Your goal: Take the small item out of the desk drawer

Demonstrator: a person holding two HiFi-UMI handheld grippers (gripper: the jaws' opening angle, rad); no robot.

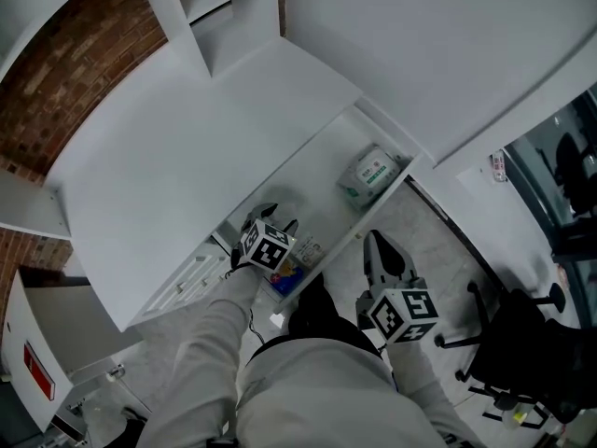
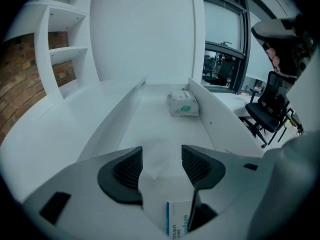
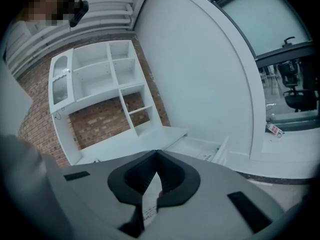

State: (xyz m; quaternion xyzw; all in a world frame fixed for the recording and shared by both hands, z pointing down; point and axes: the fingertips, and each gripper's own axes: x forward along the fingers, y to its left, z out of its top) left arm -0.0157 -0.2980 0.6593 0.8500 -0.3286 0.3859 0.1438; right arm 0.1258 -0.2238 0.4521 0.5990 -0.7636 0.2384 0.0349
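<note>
The white desk [image 1: 177, 157] has its drawer [image 2: 212, 121] pulled out. The left gripper [image 2: 161, 155] is down in the near end of the drawer. Its claw is wide open and holds nothing. Just under it lies a small box [image 2: 179, 219] with blue print. I think this is the small thing to take out.

The box sits low, behind the tips. So the claw should tip down and come back a bit, until the box is between the two pads. Then it should squeeze the flat sides and lift straight up, clear of the drawer wall.

Farther along the drawer lies a soft packet [image 2: 183, 105] with a green label. The right gripper [image 3: 156, 154] is outside the drawer, its claw pinched shut at the tips. A white strip shows behind the tips, and I cannot tell what it is.
</note>
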